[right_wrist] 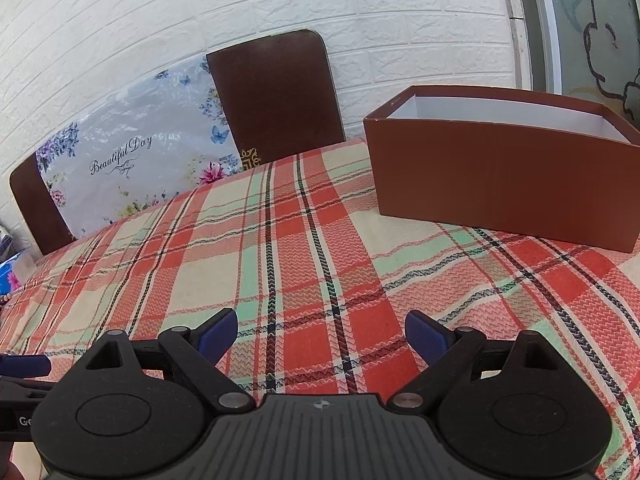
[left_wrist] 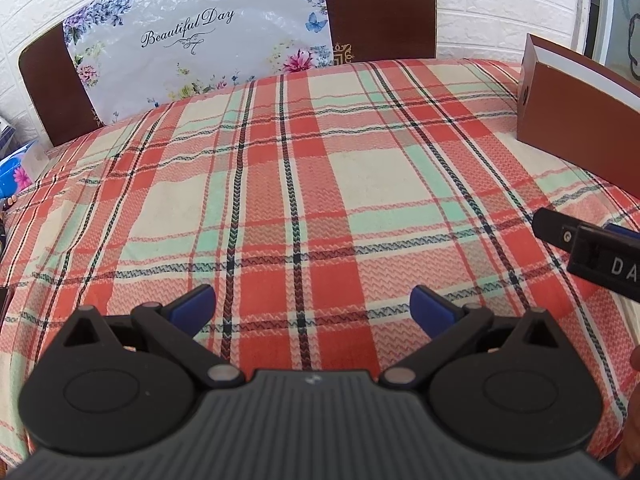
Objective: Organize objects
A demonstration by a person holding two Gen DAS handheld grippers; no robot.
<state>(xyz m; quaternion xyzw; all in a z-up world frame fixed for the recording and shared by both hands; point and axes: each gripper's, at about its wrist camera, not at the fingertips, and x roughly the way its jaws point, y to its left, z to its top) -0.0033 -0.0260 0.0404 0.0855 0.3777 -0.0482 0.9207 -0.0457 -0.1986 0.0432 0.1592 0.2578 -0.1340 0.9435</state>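
A brown cardboard box with a white inside stands open-topped at the far right of the table; I see only its wall and nothing inside it. In the left wrist view the same box is at the right edge. My left gripper hovers open over the plaid tablecloth with nothing between its blue pads. My right gripper is open too, empty, a short way in front of the box. The right gripper's body shows at the right of the left wrist view.
Two dark brown chair backs stand behind the table against a white brick wall. A flowered plastic sheet reading "Beautiful Day" drapes over the left chair. Blue packaging sits off the table's left edge. A hand shows at lower right.
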